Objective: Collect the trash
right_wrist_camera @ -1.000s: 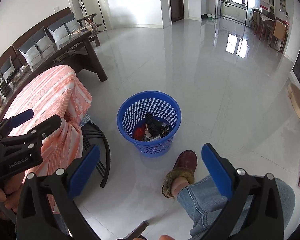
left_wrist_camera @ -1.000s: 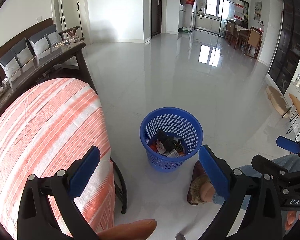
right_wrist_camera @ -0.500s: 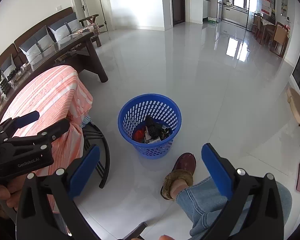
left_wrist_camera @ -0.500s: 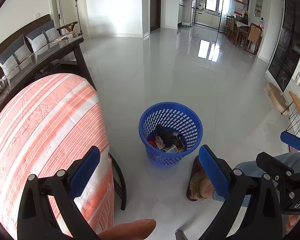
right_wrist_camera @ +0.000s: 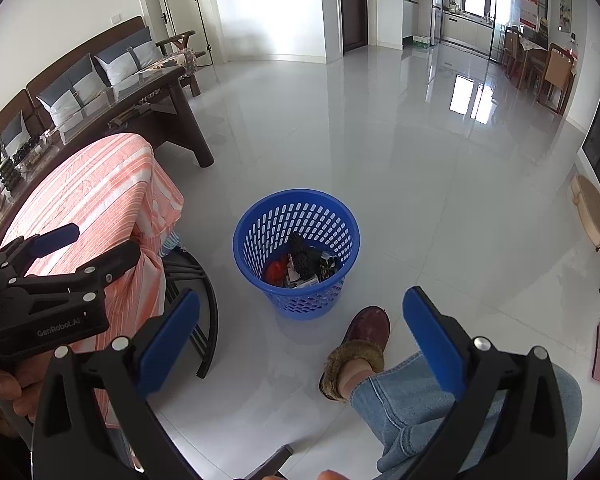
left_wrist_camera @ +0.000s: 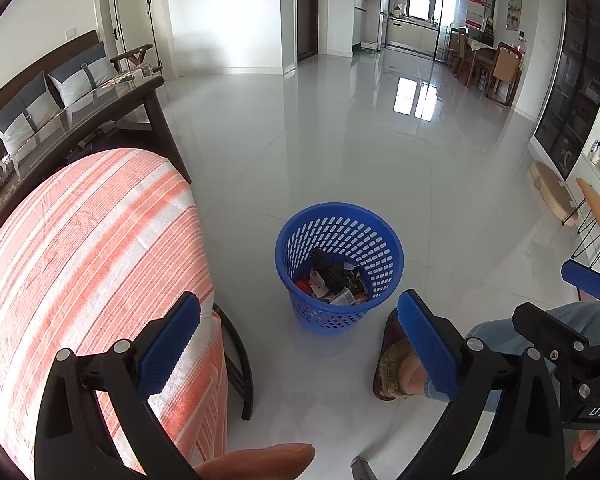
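A blue perforated trash basket stands on the white tile floor and holds wrappers and a black item; it also shows in the right wrist view. My left gripper is open and empty, above and short of the basket, beside the table covered by an orange-striped cloth. My right gripper is open and empty, also above and short of the basket. The left gripper's body shows at the left of the right wrist view.
The person's slippered foot and jeans leg rest just right of the basket. A dark glass-topped coffee table and a sofa stand at the left. A dining set is far back right.
Both grippers have drawn back and risen slightly, so the basket sits a little farther away in both views. Both stay open and empty.
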Motion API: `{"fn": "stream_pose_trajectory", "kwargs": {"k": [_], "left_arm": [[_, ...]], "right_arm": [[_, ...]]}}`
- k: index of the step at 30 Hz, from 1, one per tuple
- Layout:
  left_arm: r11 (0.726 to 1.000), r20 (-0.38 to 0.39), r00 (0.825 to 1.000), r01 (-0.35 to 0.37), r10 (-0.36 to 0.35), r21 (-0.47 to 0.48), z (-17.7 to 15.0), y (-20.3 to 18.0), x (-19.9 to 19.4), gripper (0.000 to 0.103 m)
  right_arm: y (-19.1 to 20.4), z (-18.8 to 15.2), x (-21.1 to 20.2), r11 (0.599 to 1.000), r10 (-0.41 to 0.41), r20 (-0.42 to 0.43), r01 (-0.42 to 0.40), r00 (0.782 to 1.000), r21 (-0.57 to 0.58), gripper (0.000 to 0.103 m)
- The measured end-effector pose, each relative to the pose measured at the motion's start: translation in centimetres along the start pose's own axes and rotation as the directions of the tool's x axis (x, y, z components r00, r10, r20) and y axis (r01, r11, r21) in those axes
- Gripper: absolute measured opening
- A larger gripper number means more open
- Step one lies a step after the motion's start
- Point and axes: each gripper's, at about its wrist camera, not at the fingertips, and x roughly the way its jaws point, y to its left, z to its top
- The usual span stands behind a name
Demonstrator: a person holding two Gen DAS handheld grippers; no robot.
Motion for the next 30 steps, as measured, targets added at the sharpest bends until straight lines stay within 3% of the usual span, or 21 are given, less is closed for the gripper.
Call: {"fn": "stream_pose_trajectory", "kwargs": {"k": [30], "left_arm": [[1.0, -0.011, 1.0, 0.002, -0.002, 0.022, -0.57, -0.68, 0.51, 0.098]], "right_arm": [[-0.67, -0.98, 0.31, 1.0, -0.01, -0.011, 0.011, 1.0, 0.012, 0.098]]}}
